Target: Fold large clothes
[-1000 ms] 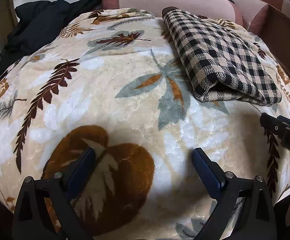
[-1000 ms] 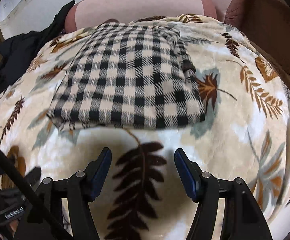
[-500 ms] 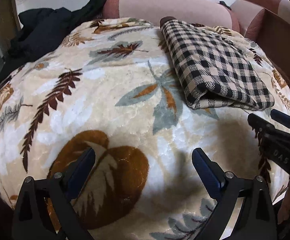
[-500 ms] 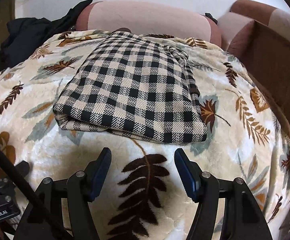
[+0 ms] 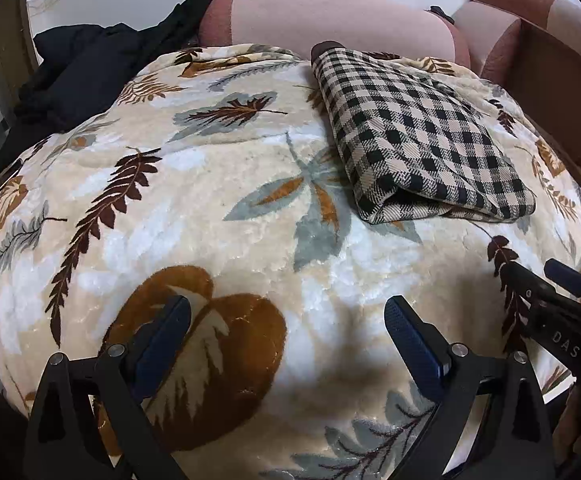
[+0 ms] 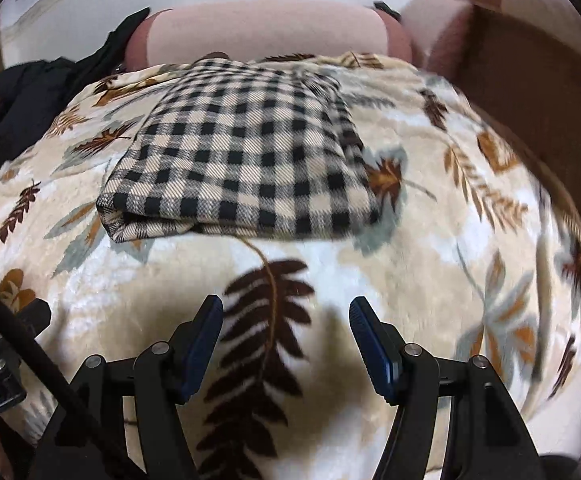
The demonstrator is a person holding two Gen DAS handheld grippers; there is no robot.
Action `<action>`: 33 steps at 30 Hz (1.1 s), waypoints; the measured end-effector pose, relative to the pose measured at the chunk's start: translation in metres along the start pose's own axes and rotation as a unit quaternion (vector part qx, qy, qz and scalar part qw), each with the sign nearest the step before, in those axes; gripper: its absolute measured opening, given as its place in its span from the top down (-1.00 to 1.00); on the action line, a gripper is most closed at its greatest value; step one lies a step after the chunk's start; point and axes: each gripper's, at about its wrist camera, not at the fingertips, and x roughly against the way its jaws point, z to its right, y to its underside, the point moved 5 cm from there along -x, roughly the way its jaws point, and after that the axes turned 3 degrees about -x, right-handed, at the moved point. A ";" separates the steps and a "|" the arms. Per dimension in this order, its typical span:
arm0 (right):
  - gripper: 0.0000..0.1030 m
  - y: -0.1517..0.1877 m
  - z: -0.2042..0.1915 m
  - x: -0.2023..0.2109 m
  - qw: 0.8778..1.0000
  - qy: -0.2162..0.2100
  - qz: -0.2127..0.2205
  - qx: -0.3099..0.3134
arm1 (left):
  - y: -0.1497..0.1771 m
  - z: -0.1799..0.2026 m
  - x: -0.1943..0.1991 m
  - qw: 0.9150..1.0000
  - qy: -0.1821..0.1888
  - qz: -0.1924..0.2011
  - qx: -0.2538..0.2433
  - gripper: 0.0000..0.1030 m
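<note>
A black-and-cream checked garment (image 5: 418,136) lies folded into a flat rectangle on a leaf-patterned blanket (image 5: 194,208). It also shows in the right wrist view (image 6: 246,152), straight ahead of my right gripper (image 6: 286,312). My left gripper (image 5: 286,312) is open and empty above the blanket, to the left of and nearer than the garment. My right gripper is open and empty, a short way in front of the garment's near folded edge. The right gripper also shows at the right edge of the left wrist view (image 5: 558,300).
Dark clothing (image 5: 90,64) is piled at the far left. A pink bolster cushion (image 5: 330,16) lies along the back. A brown sofa arm (image 6: 538,92) rises on the right. The blanket (image 6: 450,264) covers the whole seat.
Both grippers have drawn back from the folded garment and risen a little; the garment now sits farther off in both views. Both stay open. The garment has not moved.
</note>
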 end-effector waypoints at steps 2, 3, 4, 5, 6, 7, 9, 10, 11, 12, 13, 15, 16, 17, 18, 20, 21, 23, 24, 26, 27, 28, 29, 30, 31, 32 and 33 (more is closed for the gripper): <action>-0.36 0.001 0.000 0.000 1.000 0.003 0.000 0.002 | 0.001 0.001 0.001 1.000 0.002 0.000 -0.002 -0.88; -0.36 0.001 -0.001 0.000 1.000 0.006 0.002 0.005 | 0.002 0.002 0.002 1.000 0.002 0.000 -0.003 -0.88; -0.36 0.001 -0.002 0.000 1.000 0.008 0.004 0.007 | 0.002 0.003 0.003 1.000 0.002 0.001 -0.004 -0.88; -0.36 0.001 -0.002 0.000 1.000 0.008 0.004 0.008 | 0.002 0.003 0.003 1.000 0.002 0.001 -0.006 -0.88; -0.36 0.001 -0.003 0.000 1.000 0.008 0.004 0.009 | 0.003 0.004 0.003 1.000 0.003 0.001 -0.007 -0.88; -0.36 0.002 -0.004 0.000 1.000 0.007 0.003 0.010 | 0.003 0.004 0.003 1.000 0.004 0.000 -0.007 -0.88; -0.36 0.002 -0.006 -0.001 1.000 0.008 0.003 0.013 | 0.004 0.003 0.003 1.000 0.007 -0.003 -0.006 -0.88; -0.36 0.003 -0.007 -0.001 1.000 0.008 0.002 0.015 | 0.004 0.003 0.003 1.000 0.007 -0.004 -0.004 -0.88; -0.36 0.003 -0.008 -0.002 1.000 0.008 0.002 0.017 | 0.005 0.002 0.003 1.000 0.007 -0.005 -0.002 -0.88; -0.36 0.003 -0.007 -0.002 1.000 0.008 0.001 0.018 | 0.004 0.001 0.002 1.000 0.007 -0.006 -0.002 -0.88; -0.36 0.003 -0.008 -0.003 1.000 0.009 0.002 0.020 | 0.004 0.001 0.002 1.000 0.008 -0.007 -0.001 -0.88; -0.36 0.003 -0.009 -0.003 1.000 0.009 0.003 0.022 | 0.004 0.000 0.001 1.000 0.010 -0.010 0.002 -0.88; -0.36 0.002 -0.009 -0.003 1.000 0.009 0.004 0.023 | 0.005 -0.001 0.000 1.000 0.012 -0.011 0.003 -0.88; -0.36 0.002 -0.009 -0.003 1.000 0.009 0.004 0.023 | 0.005 -0.001 -0.001 1.000 0.013 -0.014 0.003 -0.88; -0.36 0.002 -0.009 -0.003 1.000 0.009 0.005 0.024 | 0.005 -0.001 -0.002 1.000 0.014 -0.017 0.004 -0.88; -0.36 0.002 -0.010 -0.003 1.000 0.008 0.005 0.025 | 0.006 -0.001 -0.004 1.000 0.016 -0.021 0.007 -0.88; -0.36 0.002 -0.011 -0.003 1.000 0.008 0.006 0.025 | 0.006 -0.001 -0.005 1.000 0.017 -0.022 0.007 -0.88; -0.36 0.002 -0.012 -0.003 1.000 0.008 0.007 0.027 | 0.007 -0.002 -0.006 1.000 0.018 -0.024 0.008 -0.88; -0.36 0.002 -0.012 -0.003 1.000 0.007 0.008 0.027 | 0.007 -0.001 -0.006 1.000 0.018 -0.025 0.007 -0.88; -0.36 0.002 -0.013 -0.002 1.000 0.007 0.010 0.028 | 0.007 -0.001 -0.007 0.999 0.019 -0.026 0.006 -0.88; -0.36 0.001 -0.013 -0.002 1.000 0.006 0.011 0.028 | 0.007 0.000 -0.007 0.999 0.019 -0.027 0.005 -0.88; -0.37 0.001 -0.014 -0.002 1.000 0.006 0.011 0.029 | 0.008 0.000 -0.008 0.999 0.020 -0.028 0.005 -0.88; -0.37 0.001 -0.014 -0.001 0.999 0.007 0.012 0.029 | 0.008 0.000 -0.008 0.999 0.021 -0.030 0.005 -0.88; -0.37 0.001 -0.014 -0.002 0.999 0.007 0.012 0.030 | 0.008 0.000 -0.009 0.999 0.021 -0.031 0.005 -0.88; -0.37 0.001 -0.014 -0.002 0.999 0.007 0.012 0.030 | 0.008 0.000 -0.009 0.999 0.021 -0.032 0.005 -0.88; -0.38 0.001 -0.015 -0.002 0.999 0.006 0.012 0.031 | 0.009 0.000 -0.009 0.999 0.021 -0.032 0.006 -0.88; -0.38 0.001 -0.015 -0.002 0.999 0.006 0.011 0.031 | 0.008 0.000 -0.009 0.999 0.022 -0.032 0.006 -0.88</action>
